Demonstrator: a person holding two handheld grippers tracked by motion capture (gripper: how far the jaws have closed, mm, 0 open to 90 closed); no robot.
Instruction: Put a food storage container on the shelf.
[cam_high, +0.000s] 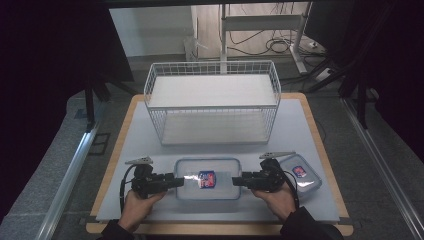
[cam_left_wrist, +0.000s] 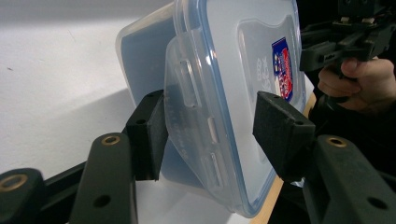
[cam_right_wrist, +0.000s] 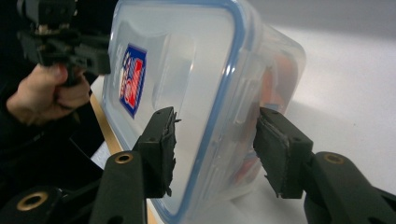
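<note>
A clear lidded container (cam_high: 207, 179) with a blue rim and a red-and-blue label is turned up on its long edge, lid facing the person, over the table's front middle. My left gripper (cam_high: 175, 181) is shut on its left end. In the left gripper view the jaws (cam_left_wrist: 208, 126) pinch the latch flap of the container (cam_left_wrist: 224, 70). My right gripper (cam_high: 236, 181) is shut on the right end. The right gripper view has its jaws (cam_right_wrist: 212, 140) across lid and base of the container (cam_right_wrist: 187, 60), with something orange inside. Each view catches the other gripper (cam_left_wrist: 336, 42) (cam_right_wrist: 65, 46) in a hand.
A second, smaller lidded container (cam_high: 301, 175) lies flat just right of my right hand. A white wire basket (cam_high: 212, 95) stands on its side at the back of the grey mat (cam_high: 300, 125), its opening toward me. The table's wooden front edge (cam_high: 220, 229) runs close below both hands.
</note>
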